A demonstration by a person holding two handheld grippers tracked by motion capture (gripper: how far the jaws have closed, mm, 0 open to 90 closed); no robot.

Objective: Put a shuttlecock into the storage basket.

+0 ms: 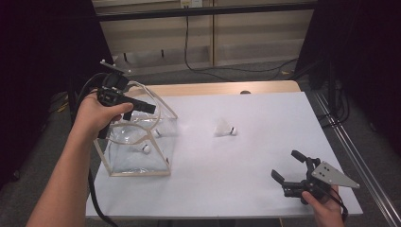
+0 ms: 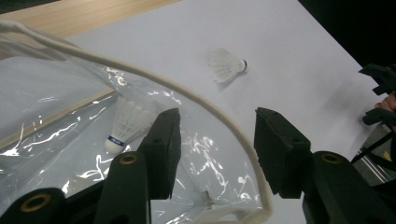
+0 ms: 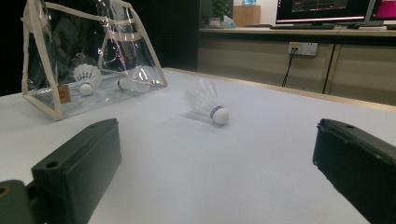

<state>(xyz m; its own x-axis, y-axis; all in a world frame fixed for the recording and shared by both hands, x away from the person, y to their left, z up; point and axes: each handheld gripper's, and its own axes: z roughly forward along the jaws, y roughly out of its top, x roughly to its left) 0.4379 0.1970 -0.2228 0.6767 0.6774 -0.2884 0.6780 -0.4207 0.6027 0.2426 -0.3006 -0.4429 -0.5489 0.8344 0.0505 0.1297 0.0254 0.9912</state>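
A clear plastic bag (image 1: 124, 163) with cream trim stands open at the table's left. Inside it lie two white shuttlecocks (image 1: 145, 148) (image 1: 156, 133). A third shuttlecock (image 1: 224, 128) lies on its side on the white tabletop, right of the bag. My left gripper (image 1: 150, 108) hovers over the bag's mouth. In the left gripper view its jaws (image 2: 217, 126) stand apart with the bag's cream handle cord (image 2: 196, 100) passing between them, untouched, and one bagged shuttlecock (image 2: 125, 123) below. My right gripper (image 1: 287, 164) rests open near the front right, pointing at the loose shuttlecock (image 3: 208, 105).
The white sheet (image 1: 246, 161) covers the table, with a wooden strip (image 1: 222, 88) showing along its far edge. A metal rail (image 1: 352, 156) runs past the right side. A black cable (image 1: 94, 198) trails from the left gripper off the front left edge.
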